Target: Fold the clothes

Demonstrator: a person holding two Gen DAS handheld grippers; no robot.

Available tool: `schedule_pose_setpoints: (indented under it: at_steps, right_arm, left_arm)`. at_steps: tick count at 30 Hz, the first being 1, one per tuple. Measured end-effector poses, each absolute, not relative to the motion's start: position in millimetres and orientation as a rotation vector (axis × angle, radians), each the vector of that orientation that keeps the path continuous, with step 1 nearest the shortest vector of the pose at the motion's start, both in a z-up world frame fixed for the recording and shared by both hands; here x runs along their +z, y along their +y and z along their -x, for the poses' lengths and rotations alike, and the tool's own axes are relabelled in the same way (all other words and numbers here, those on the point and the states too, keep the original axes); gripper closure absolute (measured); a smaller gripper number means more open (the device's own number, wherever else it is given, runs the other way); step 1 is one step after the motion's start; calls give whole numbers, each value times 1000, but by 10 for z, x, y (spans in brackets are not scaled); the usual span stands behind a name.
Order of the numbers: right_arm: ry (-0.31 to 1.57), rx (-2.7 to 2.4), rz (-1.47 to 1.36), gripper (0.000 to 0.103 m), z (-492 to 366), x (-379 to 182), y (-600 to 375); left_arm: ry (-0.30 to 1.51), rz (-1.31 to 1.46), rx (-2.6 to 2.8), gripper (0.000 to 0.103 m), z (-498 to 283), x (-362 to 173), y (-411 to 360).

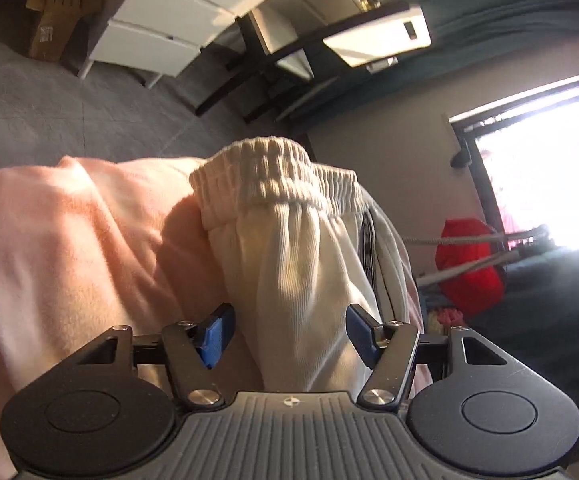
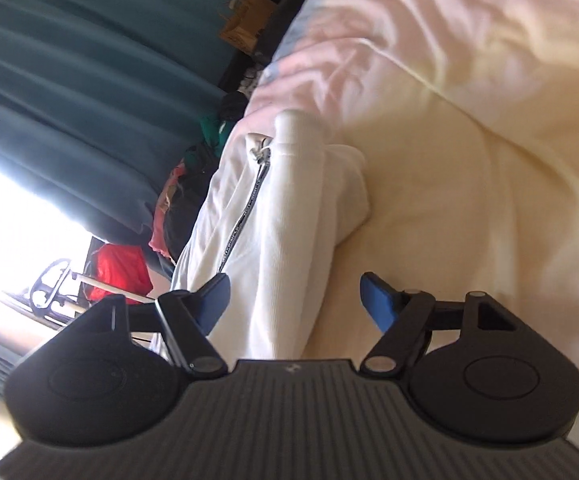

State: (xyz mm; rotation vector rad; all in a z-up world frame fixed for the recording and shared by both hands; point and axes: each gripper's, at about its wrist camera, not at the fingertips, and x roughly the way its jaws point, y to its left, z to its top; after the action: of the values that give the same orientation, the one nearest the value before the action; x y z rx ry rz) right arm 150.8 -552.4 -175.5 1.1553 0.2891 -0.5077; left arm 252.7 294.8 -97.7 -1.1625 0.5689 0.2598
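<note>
My left gripper point(image 1: 289, 334) stands wide, blue pads apart, and the white ribbed garment point(image 1: 293, 264) runs straight up between them, its elastic waistband point(image 1: 277, 178) at the far end. The cloth sits between the pads, but whether either pad touches it I cannot tell. The long axis lies along my fingers, away from me, on the pink bedding point(image 1: 69, 240).

My right gripper point(image 2: 293, 300) is also spread, gripping nothing. Here the same white garment point(image 2: 277, 232) lies ahead and leans toward my left pad, with a zipper point(image 2: 245, 208) and a drawstring knot point(image 2: 260, 151) along its left side. The right pad has only the cream bedding point(image 2: 469, 200) before it.

Both grippers are near the garment, the left more squarely astride it. The cloth's near end vanishes under both gripper bodies, so how many layers it has, or whether it lies folded already, I cannot make out. The window glare washes out the far side.
</note>
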Motion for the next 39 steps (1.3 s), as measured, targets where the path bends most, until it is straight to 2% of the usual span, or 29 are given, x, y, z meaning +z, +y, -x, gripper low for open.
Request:
schedule_pose_setpoints:
  at_steps: [1, 2, 3, 5, 6, 7, 8, 9, 13, 17, 22, 28, 31, 35, 39]
  right_arm:
    - [301, -522, -1128, 36, -1608, -1804, -5539]
    - [306, -535, -1107, 44, -1684, -1825, -5553]
    - [297, -544, -1097, 44, -1708, -1788, -5564]
    - [279, -562, -1078, 47, -1756, -1714, -5586]
    - [270, -572, -1068, 60, -1781, -1676, -5597]
    - [261, -581, -1059, 69, -1805, -1639, -5608]
    - [252, -590, -1049, 83, -1829, -1602, -5619]
    - [243, -599, -1040, 85, -1853, -1565, -5630]
    - [209, -628, -1008, 88, -1921, -1407, -5669]
    - [177, -578, -1037, 89, -1598, -1182, -5625]
    - [189, -541, -1101, 89, -973, -1100, -5477]
    - [192, -591, -1068, 89, -79, -1234, -5001]
    - [164, -591, -1253, 89, 225, -1389, -5013]
    - [284, -585, -1094, 89, 175, -1350, -5048]
    - [320, -564, -1099, 90, 211, -1419, -5113]
  left_arm:
    - [540, 1165, 280, 39, -2582, -983, 2970]
    - [534, 1150, 284, 44, -2617, -937, 2971]
    - [528, 1135, 287, 58, -2652, -891, 2971]
    - [516, 1104, 294, 71, -2722, -799, 2972]
    - [510, 1089, 298, 85, -2757, -752, 2973]
    - [504, 1074, 301, 87, -2792, -706, 2973]
    - [498, 1059, 305, 90, -2827, -660, 2974]
    - [492, 1044, 308, 91, -2862, -614, 2974]
    - [477, 1001, 294, 92, -2809, -330, 2998]
    - [470, 952, 259, 92, -2507, 17, 3058]
    - [483, 966, 283, 92, -1722, 104, 3415]
    - [578, 926, 263, 92, -955, -133, 3760]
    - [629, 906, 251, 91, -597, -273, 3921]
    - [666, 881, 252, 88, -210, -448, 4025]
    - [690, 871, 280, 81, -67, -558, 3899]
